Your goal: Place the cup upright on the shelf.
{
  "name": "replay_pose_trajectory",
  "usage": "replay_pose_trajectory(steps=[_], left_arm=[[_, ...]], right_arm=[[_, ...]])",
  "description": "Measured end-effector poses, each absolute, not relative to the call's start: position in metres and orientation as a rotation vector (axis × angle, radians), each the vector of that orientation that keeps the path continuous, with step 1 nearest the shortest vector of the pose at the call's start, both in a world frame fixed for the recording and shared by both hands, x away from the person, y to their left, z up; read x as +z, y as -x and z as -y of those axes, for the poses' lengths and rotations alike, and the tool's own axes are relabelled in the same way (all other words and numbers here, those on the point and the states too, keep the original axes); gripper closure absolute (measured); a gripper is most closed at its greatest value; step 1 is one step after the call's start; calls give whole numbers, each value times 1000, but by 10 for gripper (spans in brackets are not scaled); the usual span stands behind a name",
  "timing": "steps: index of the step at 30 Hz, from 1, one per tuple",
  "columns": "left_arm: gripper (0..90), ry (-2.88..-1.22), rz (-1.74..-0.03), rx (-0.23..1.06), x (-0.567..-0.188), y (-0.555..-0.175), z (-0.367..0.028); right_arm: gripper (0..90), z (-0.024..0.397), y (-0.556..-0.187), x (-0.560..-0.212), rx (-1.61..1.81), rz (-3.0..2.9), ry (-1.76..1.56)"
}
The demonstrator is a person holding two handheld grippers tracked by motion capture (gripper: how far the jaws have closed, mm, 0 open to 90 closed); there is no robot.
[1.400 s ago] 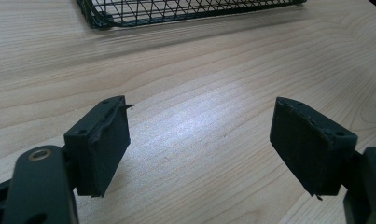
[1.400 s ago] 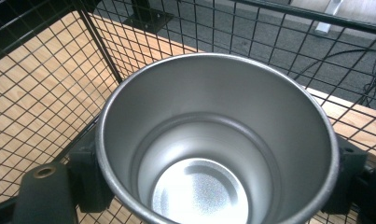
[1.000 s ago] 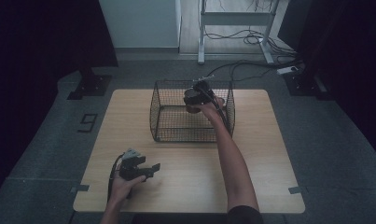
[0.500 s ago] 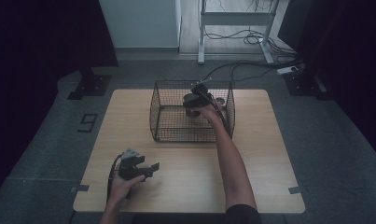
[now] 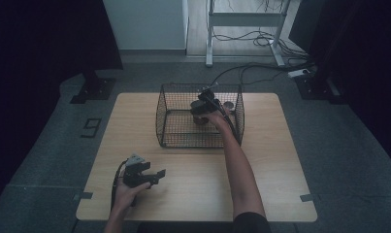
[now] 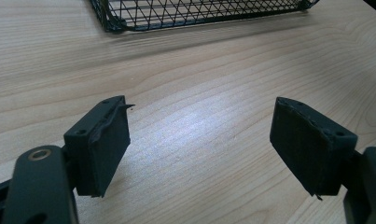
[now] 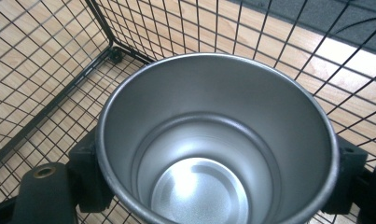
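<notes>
A metal cup (image 7: 213, 149) stands upright and empty between the jaws of my right gripper (image 7: 213, 175), which is shut on its sides. In the high view the right gripper (image 5: 202, 108) holds the cup (image 5: 199, 119) inside the black wire basket (image 5: 173, 141), low over the basket floor. My left gripper (image 5: 154, 175) rests near the front left of the wooden table (image 5: 280, 160). Its jaws are wide apart, and the pads (image 6: 106, 140) have only bare wood between them, so the left gripper (image 6: 209, 140) is open.
The basket's front corner (image 6: 111, 23) lies ahead of the left gripper. A second round object (image 5: 228, 105) sits in the basket's far right corner. Cables (image 5: 261, 68) and a frame stand on the floor beyond the table.
The right gripper has lowered the cup a little deeper into the basket. The left gripper has stayed in place.
</notes>
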State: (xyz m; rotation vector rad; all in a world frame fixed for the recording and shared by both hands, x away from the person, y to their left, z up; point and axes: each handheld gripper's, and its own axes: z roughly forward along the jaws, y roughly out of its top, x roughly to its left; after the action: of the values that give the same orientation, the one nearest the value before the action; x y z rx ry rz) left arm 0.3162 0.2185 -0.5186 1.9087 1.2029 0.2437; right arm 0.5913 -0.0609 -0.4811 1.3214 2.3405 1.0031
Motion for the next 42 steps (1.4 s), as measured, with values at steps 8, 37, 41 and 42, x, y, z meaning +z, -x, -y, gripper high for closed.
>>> replay_pose_trajectory(steps=[8, 37, 41, 42], left_arm=[[201, -1903, -1205, 249, -518, -316, -219], [201, -1898, -1190, 259, -514, -314, -218], [201, -1901, -1187, 263, -514, -314, -217], [201, -1900, -1186, 261, -513, -314, -217]], right_arm=[[184, 63, -593, -484, 968, -2354, -1343], [67, 80, -579, -478, 891, -2414, -1345], [66, 82, -576, -472, 920, -2403, -1329], [64, 82, -575, -471, 921, -2401, -1326]])
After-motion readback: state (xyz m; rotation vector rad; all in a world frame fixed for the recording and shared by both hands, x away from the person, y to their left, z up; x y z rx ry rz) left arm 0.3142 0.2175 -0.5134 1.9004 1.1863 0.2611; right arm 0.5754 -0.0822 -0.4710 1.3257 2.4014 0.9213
